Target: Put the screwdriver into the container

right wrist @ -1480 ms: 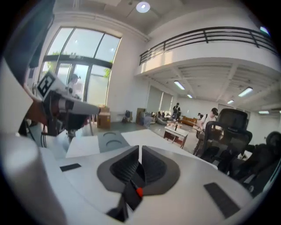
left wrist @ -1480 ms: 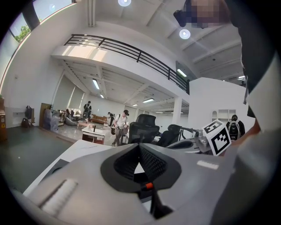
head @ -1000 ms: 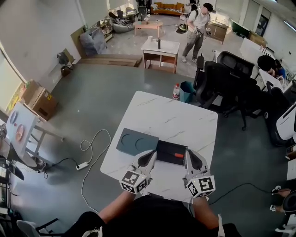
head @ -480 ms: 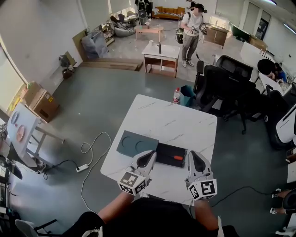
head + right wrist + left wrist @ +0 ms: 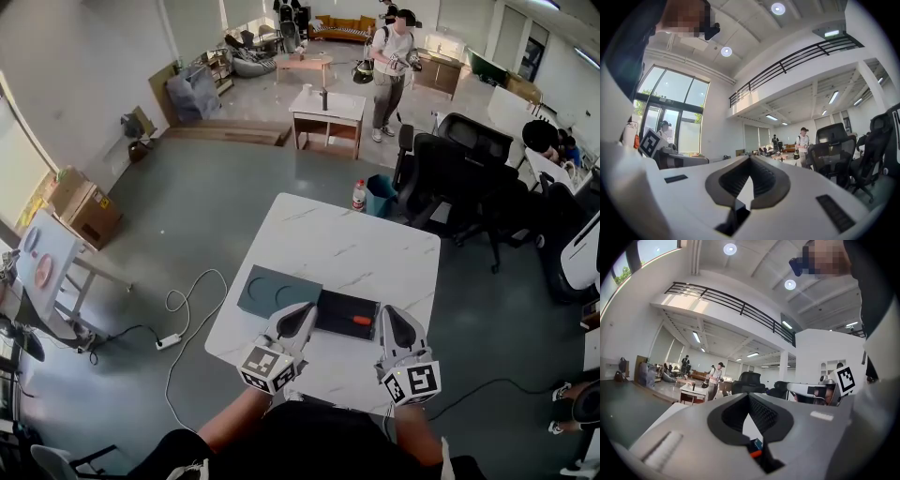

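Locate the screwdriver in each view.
Head view: screwdriver, orange, inside the black container.
Left gripper view: screwdriver, an orange sliver, low centre, through the jaw gap.
Right gripper view: not in it.
Shared landmark: the standing person in white.

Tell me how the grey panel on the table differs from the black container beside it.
The grey panel is blue-grey; the container is black. The panel shows two round hollows with nothing in them, while the container holds an orange-handled screwdriver. Both are flat rectangles lying side by side on the white table.
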### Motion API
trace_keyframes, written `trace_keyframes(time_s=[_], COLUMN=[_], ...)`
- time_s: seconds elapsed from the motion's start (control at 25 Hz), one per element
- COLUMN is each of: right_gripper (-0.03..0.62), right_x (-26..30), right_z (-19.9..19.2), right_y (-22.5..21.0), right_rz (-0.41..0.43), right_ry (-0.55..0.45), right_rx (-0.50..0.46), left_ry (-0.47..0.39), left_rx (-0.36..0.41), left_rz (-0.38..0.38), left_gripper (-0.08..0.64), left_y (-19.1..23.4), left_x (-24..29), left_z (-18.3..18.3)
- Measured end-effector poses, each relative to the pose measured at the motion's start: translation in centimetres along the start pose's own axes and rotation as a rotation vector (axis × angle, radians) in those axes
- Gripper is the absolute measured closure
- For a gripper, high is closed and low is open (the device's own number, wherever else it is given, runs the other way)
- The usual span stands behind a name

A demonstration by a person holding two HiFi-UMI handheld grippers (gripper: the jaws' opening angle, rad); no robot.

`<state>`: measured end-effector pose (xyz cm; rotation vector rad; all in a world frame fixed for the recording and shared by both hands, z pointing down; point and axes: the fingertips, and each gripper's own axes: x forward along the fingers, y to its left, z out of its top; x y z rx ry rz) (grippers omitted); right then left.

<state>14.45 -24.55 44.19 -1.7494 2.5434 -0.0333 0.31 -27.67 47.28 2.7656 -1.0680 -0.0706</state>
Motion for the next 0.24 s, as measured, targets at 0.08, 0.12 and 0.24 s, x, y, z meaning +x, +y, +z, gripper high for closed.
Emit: trace_keyframes(time_s=[0.08, 0.12, 0.24], right_gripper=[0.586, 0.586, 0.586], right_x=[-0.02, -0.03, -0.05], right_z=[-0.09, -0.17, -0.49], right_y=[-0.06, -0.11, -0.30], right_rz=[-0.005, -0.008, -0.018], right_ry=[-0.001, -0.001, 0.003], right_rx=[0.002, 0.002, 0.000], left_ry=[0.001, 0.002, 0.005], left_rx=[0.008, 0.014, 0.033], left_rz=[-0.005, -0.006, -0.003], left_gripper=[0.551, 0.551, 0.551], left_y=[-0.12, -0.14, -0.09], left_x=[0.05, 0.08, 0.16], left_z=[0.04, 0.07, 0.06])
